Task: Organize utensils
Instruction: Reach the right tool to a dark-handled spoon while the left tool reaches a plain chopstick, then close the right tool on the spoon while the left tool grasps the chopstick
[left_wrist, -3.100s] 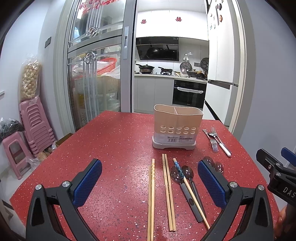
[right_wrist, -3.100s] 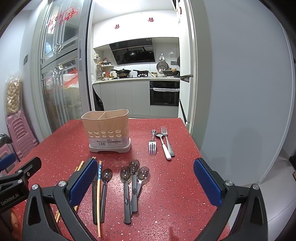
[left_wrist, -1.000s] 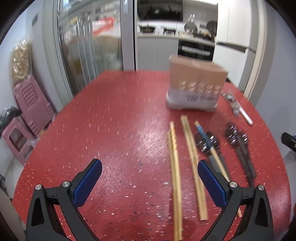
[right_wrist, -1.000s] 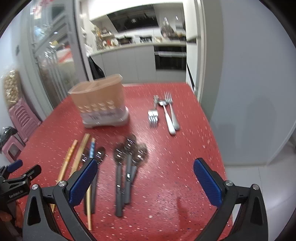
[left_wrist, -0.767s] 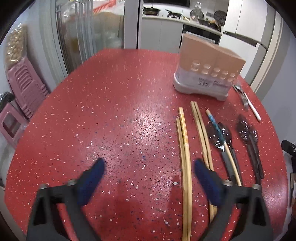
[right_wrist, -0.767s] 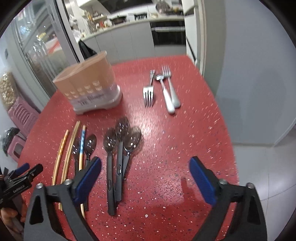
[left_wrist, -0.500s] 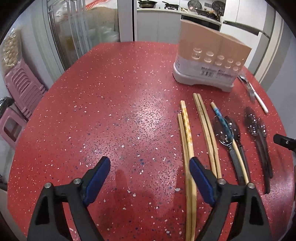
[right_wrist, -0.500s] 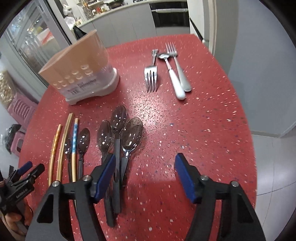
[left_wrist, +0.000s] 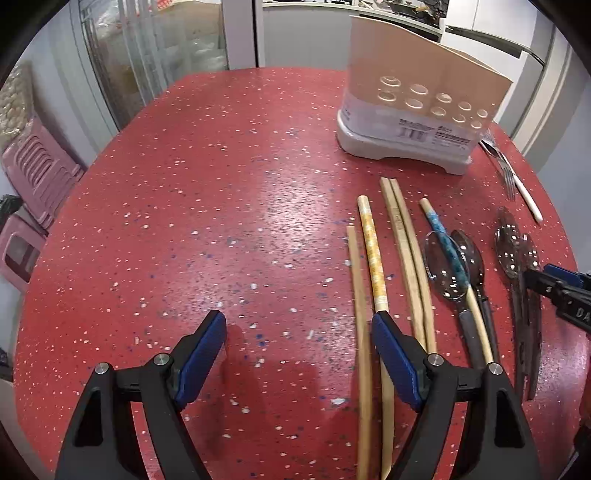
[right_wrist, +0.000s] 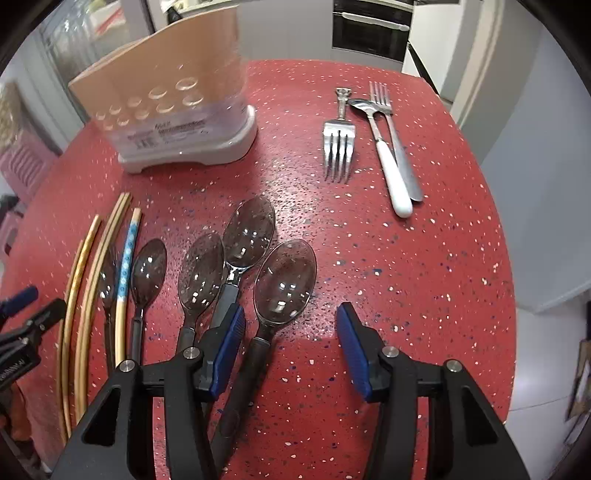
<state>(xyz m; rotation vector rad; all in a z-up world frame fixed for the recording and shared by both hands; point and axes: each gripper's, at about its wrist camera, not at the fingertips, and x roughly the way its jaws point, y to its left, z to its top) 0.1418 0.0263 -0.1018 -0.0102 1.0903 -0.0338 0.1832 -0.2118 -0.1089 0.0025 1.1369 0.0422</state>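
Several wooden chopsticks (left_wrist: 373, 254) lie side by side on the red speckled table (left_wrist: 221, 206). My left gripper (left_wrist: 299, 343) hangs low over the table, open, with only bare table between its pads. Its right finger (left_wrist: 391, 354) covers the patterned chopstick. Dark translucent spoons (right_wrist: 243, 229) lie in a row. My right gripper (right_wrist: 291, 332) is over them and its jaws are closing. The handle of the rightmost spoon (right_wrist: 284, 277) runs between them, near the left pad, with no pad pressing on it. A beige utensil holder (right_wrist: 173, 107) stands upright further back.
Two metal forks (right_wrist: 338, 144) and a white-handled spoon (right_wrist: 391, 173) lie at the table's far right. The table edge (right_wrist: 506, 258) drops to the floor on the right. Pink stools (left_wrist: 33, 177) stand beyond the left edge. The holder (left_wrist: 413, 110) is behind the chopsticks.
Both grippers have tipped downward and sunk closer to the table. Both pairs of jaws stand narrower than a second ago. The right one now straddles the rightmost spoon's handle.
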